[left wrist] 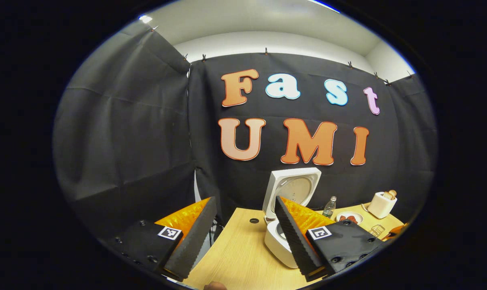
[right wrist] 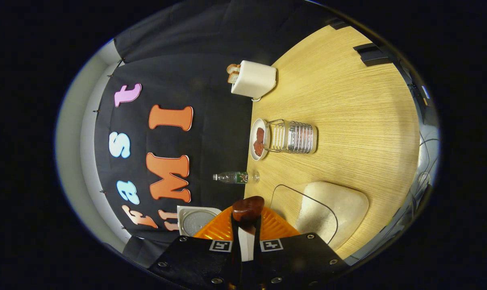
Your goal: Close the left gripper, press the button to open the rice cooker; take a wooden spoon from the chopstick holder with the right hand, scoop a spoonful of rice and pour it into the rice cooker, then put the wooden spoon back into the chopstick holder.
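Right gripper view shows the right gripper (right wrist: 246, 231) clamped on the wooden spoon (right wrist: 248, 209), near the open rice cooker (left wrist: 286, 209). The left gripper (left wrist: 243, 233) has its jaws apart. Next, it looks like the spoon must scoop rice from the bowl (right wrist: 334, 209).

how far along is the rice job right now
Done: the rice cooker stands with its lid up. In hand: the right gripper is shut on the wooden spoon, out of the chopstick holder. Whether rice has been poured can't be told; returning the spoon remains.
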{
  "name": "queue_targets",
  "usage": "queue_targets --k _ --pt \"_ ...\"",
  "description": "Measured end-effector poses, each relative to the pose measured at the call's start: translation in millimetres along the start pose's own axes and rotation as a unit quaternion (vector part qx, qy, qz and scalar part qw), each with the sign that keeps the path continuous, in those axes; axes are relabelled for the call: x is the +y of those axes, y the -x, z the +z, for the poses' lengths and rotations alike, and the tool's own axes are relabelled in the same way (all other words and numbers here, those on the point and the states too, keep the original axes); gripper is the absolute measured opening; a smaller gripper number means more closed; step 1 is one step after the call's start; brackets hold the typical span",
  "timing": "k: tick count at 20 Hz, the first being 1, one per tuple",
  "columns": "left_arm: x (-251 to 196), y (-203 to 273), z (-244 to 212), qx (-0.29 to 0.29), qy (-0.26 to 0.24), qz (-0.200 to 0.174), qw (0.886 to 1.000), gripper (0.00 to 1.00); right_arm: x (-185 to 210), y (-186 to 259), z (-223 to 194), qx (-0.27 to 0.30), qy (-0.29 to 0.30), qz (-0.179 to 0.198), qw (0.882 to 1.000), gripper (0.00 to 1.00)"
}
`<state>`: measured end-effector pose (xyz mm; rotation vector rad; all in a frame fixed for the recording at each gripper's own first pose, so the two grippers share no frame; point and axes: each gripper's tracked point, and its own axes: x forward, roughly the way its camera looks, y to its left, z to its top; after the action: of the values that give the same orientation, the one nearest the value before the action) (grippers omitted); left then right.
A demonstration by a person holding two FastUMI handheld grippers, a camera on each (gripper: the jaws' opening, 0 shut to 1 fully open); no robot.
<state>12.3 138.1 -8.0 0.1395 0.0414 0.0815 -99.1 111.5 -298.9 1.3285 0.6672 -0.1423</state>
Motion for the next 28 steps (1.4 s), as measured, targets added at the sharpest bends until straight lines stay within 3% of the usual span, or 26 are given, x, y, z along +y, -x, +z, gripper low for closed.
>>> queue_targets --k 12,28 --pt "-22 3 -11 0.017 0.018 -0.007 1.000 0.96 99 -8 -13 0.042 -0.019 0.057 0.997 0.11" --pt "1 5 -25 0.039 0.003 0.012 0.999 0.96 246 -109 -58 0.069 0.027 0.134 0.988 0.11"
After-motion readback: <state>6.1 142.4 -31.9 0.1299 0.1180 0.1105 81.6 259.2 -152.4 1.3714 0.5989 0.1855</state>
